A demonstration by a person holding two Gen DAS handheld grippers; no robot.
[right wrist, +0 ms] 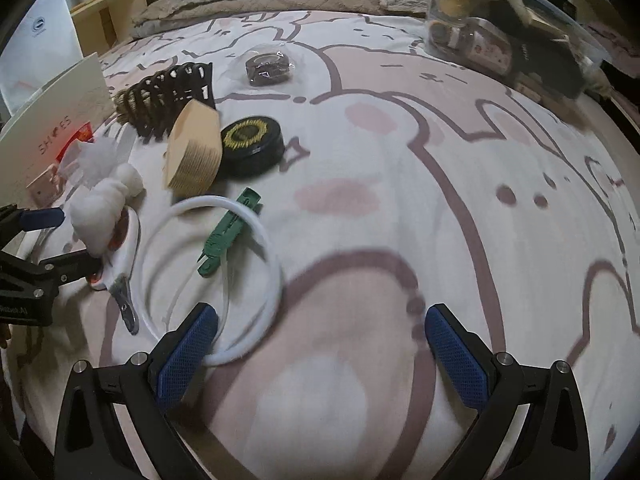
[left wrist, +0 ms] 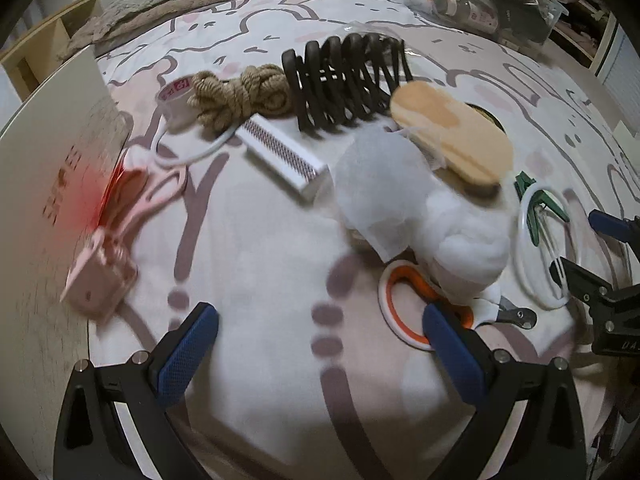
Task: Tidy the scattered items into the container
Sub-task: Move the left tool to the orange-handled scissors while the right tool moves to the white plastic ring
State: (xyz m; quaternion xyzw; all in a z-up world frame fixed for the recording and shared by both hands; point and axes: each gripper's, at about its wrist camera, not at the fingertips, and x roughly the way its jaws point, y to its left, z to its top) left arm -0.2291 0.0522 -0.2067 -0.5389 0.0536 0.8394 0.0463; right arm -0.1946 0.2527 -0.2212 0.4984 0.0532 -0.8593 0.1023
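Scattered clutter on patterned bedsheet: fluffy white stuffing as landmark; just right of it, smooth white plastic ring crossed by green clip; behind it, coiled black spring, twisted jute rope. Clear plastic container far beyond, seemingly part-filled. Left gripper released, hovering low; right gripper likewise spread, 1 pad over ring.

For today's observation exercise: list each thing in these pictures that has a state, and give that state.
left gripper: open, empty
right gripper: open, empty
clear container: lidless, partly filled
scissors: blades closed, under cotton wadding
green clip: lying across white ring
rope: bundled
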